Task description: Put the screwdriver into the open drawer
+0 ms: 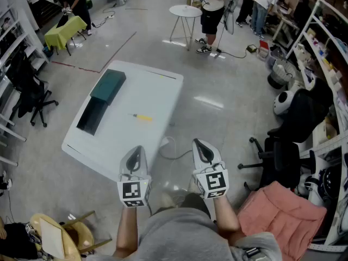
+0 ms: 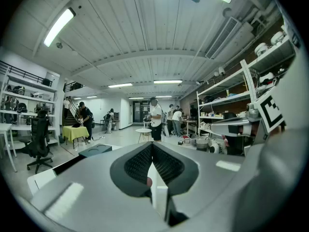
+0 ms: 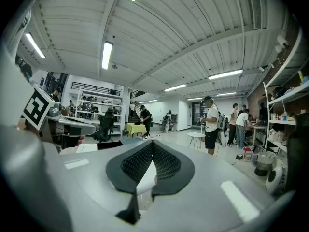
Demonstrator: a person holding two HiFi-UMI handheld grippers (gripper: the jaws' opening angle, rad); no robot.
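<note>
My left claw (image 1: 136,149) and right claw (image 1: 199,143), both pinched together and empty, hang short of the white surface (image 1: 157,91). The yellow screwdriver (image 1: 142,117) lies there at 3 o'clock from the open drawer (image 1: 92,116), whose dark inside I cannot make out.

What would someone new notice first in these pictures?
The white table on the open floor, with a yellow-handled screwdriver lying at its middle. A dark green drawer unit sits at its left side, drawer pulled open. Nearest the camera, the left tool and right tool are shut and empty.
</note>
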